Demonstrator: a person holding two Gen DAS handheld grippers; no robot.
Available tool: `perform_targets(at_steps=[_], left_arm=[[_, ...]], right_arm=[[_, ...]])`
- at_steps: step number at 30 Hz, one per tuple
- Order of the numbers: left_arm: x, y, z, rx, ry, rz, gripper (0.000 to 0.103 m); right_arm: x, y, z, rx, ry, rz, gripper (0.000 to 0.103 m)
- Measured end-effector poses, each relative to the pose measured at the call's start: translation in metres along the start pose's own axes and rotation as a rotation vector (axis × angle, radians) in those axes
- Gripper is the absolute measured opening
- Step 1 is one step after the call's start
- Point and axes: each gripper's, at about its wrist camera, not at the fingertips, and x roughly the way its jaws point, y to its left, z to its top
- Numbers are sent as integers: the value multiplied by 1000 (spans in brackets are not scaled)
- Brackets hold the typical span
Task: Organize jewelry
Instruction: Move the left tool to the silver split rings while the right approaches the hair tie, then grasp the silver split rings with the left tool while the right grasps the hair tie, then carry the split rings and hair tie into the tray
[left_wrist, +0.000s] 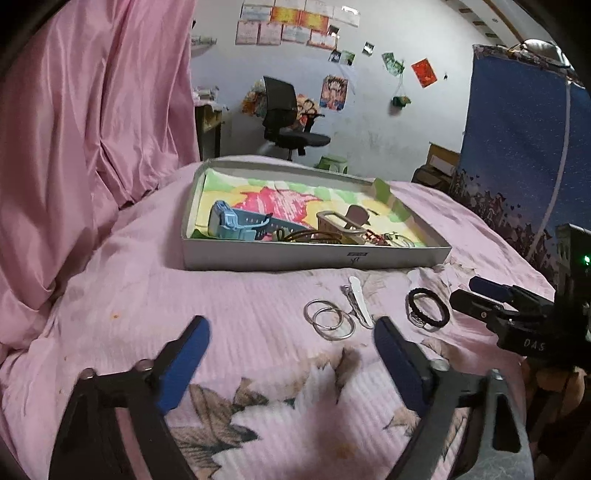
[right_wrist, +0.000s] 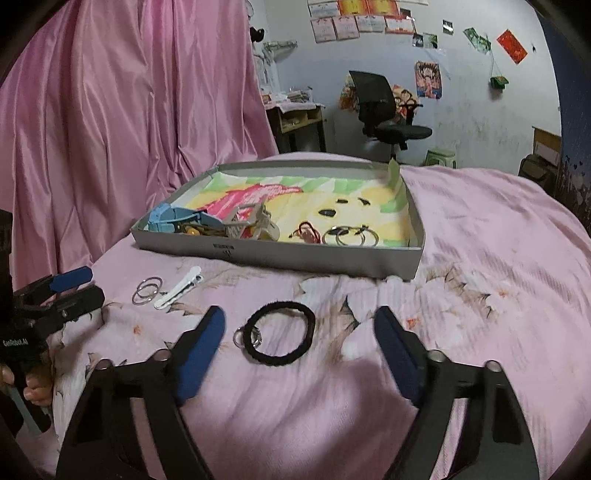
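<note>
Both grippers, left gripper (left_wrist: 291, 350) and right gripper (right_wrist: 299, 343), have jaws spread and empty; the black hair tie (right_wrist: 282, 334) lies between the right jaws on the bed (right_wrist: 480, 295), so lower them around it before pinching, then carry it to the box (right_wrist: 295, 254)

The left hand-held gripper (left_wrist: 291, 332) hangs over the pink bed (left_wrist: 221, 314), its blue pads apart and empty. Just ahead to its right lie silver rings (left_wrist: 328, 319) and a white hair clip (left_wrist: 360, 302), with a black hair tie (left_wrist: 428, 308) further right. The tray (left_wrist: 314, 258) sits beyond. The right hand-held gripper (left_wrist: 467, 291) enters from the right.
</note>
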Motion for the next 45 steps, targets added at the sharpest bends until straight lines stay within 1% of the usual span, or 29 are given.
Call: perform_targets(at_steps=[1, 2, 4, 5, 6, 8, 9, 13, 15, 21, 26, 28, 29, 30, 31, 33, 35, 38, 42, 45], left_arm=[[3, 0, 1, -8, 11, -4, 77], [7, 1, 3, -20, 24, -7, 76], [12, 2, 5, -36, 43, -18, 68], [16, 2, 7, -45, 58, -26, 67], [18, 3, 7, -52, 68, -35, 63], [25, 5, 10, -83, 95, -80, 59], [27, 6, 11, -93, 102, -83, 56], [35, 10, 13, -122, 128, -88, 47], [39, 8, 13, -123, 146, -79, 44], [46, -2, 11, -66, 193, -42, 35], [50, -6, 12, -47, 223, -41, 22], [50, -7, 12, -46, 227, -52, 13], [50, -8, 12, -42, 226, -54, 10], [50, -8, 12, -40, 225, -56, 7], [49, -9, 12, -40, 221, -63, 6], [46, -10, 12, -44, 210, -69, 6], [44, -9, 12, -53, 203, -77, 6], [38, -11, 13, -50, 184, -85, 6], [29, -17, 16, -28, 159, -99, 6], [24, -23, 19, -13, 142, -93, 6]], right_arm=[[2, -1, 0, 3, 8, 4, 69], [3, -2, 0, 5, 13, 6, 65], [8, -3, -1, 12, 36, 12, 58], [11, -3, -1, 14, 43, 14, 52], [14, -4, -1, 19, 57, 19, 47], [20, -5, -1, 24, 79, 23, 40], [23, -5, -2, 27, 91, 22, 37], [34, -4, -3, 29, 117, 13, 34], [38, -4, -4, 26, 129, 10, 30], [47, -3, -5, 32, 160, 8, 29], [51, -5, -5, 40, 177, 20, 29], [52, -6, -6, 46, 180, 27, 29], [52, -6, -6, 48, 181, 32, 29], [53, -6, -6, 51, 182, 38, 26], [53, -7, -6, 53, 182, 41, 23], [54, -8, -6, 60, 182, 53, 13], [53, -9, -7, 64, 178, 60, 9], [49, -8, -6, 65, 160, 70, 6], [39, -8, -3, 64, 113, 90, 5], [34, -6, -1, 63, 87, 97, 5]])
